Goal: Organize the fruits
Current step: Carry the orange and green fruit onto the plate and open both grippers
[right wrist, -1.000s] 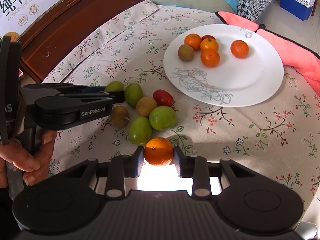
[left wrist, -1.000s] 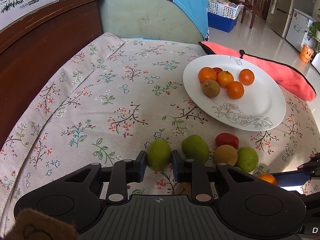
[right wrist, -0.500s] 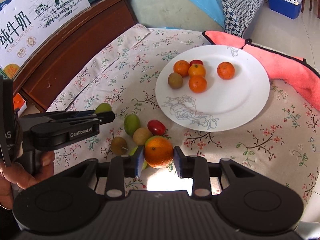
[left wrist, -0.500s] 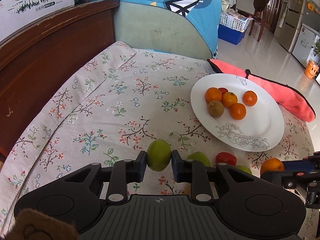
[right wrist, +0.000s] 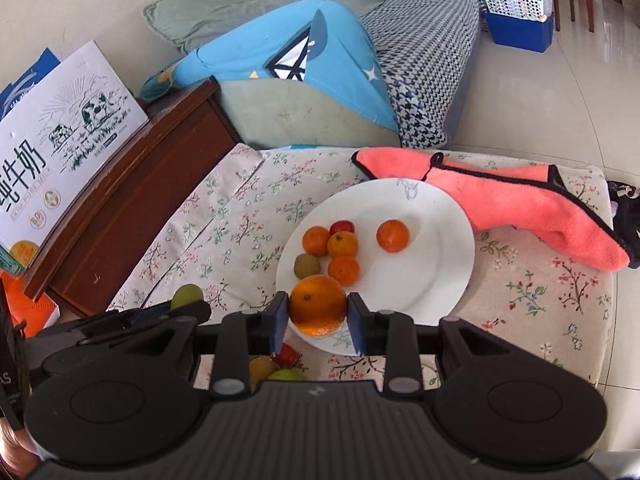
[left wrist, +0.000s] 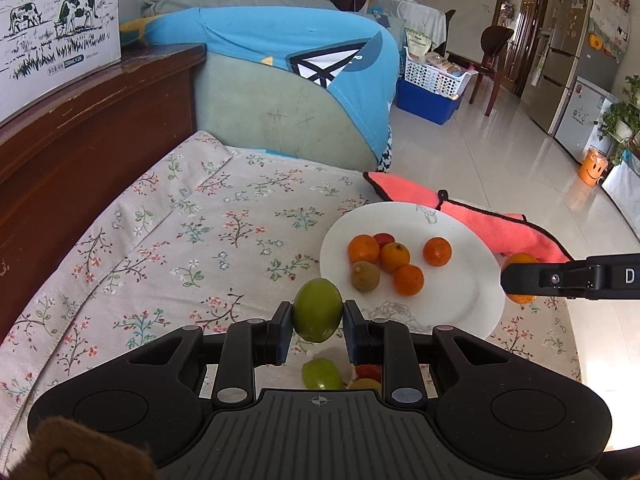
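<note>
We hold a green fruit (left wrist: 318, 310) between the pads of our left hand-held gripper (left wrist: 318, 320), its jaws closed tight on the fruit's sides, and the fruit hangs above the table (left wrist: 192, 240) just short of the near-left rim of the plate (left wrist: 452, 300). Our right hand-held gripper (right wrist: 318, 316) clamps an orange (right wrist: 318, 305) in the same way, pads pressed on both sides, lifted over the plate's near edge. In the left view that gripper reaches in from the right edge of the table with the orange showing behind its fingertip. On the plate lie four small oranges (right wrist: 342, 244), a brown kiwi (right wrist: 307, 266) and a red fruit (right wrist: 342, 227), grouped on the plate's left half, with one orange apart toward the middle. Under the left gripper, near the table's front edge, we see another green fruit (left wrist: 321, 374), a red one and a brownish one, partly hidden. A pink cloth (right wrist: 520, 204) lies along the table's far right edge, touching the plate's far rim. A floral cover spreads over the table.
</note>
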Motion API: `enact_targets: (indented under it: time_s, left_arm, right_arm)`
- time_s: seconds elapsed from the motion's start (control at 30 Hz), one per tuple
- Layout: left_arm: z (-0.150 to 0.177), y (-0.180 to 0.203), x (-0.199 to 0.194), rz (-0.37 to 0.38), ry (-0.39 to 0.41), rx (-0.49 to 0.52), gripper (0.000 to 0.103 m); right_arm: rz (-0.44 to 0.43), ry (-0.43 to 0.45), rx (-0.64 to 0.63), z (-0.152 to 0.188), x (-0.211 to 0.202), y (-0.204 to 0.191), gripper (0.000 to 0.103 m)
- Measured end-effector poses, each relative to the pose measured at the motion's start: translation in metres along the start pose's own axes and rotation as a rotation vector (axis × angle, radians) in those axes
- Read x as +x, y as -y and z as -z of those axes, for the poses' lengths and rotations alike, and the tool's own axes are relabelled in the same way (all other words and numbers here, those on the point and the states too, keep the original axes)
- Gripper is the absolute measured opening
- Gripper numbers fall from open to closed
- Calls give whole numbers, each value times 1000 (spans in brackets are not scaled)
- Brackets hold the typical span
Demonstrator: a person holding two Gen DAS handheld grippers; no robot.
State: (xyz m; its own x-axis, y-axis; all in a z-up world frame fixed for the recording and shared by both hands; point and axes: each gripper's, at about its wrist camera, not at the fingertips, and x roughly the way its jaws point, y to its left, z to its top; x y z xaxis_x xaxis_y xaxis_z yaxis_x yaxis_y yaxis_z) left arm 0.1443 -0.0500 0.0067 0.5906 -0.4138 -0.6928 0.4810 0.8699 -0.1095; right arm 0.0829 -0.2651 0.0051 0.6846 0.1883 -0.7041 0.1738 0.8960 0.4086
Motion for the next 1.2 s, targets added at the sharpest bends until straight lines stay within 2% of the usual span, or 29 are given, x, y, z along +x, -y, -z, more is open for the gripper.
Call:
enact_targets:
  time_s: [0.2,0.43,0.57,0.8,1.07,1.2]
  left_arm:
    - [-7,19,3,32,11,12,24]
    - [-14,44,23,73,-9,29,24]
    - [-13,57,39,99,-34,25,24]
    - [-12,69,60,95,-70,13,24]
    - [-10,82,78,123,-94,22,24]
    - [-9,83,89,111,-107,21,24]
  right_arm:
    - [29,50,47,-16,-8,18,32]
    - [75,50,77,-29,3,31,32]
    - [91,36,109,-35,15,41,32]
    - [125,-1,146,-41,39,56,32]
    - [119,-41,171,-41,61,63,32]
    - [117,-68,174,-41,73,65,32]
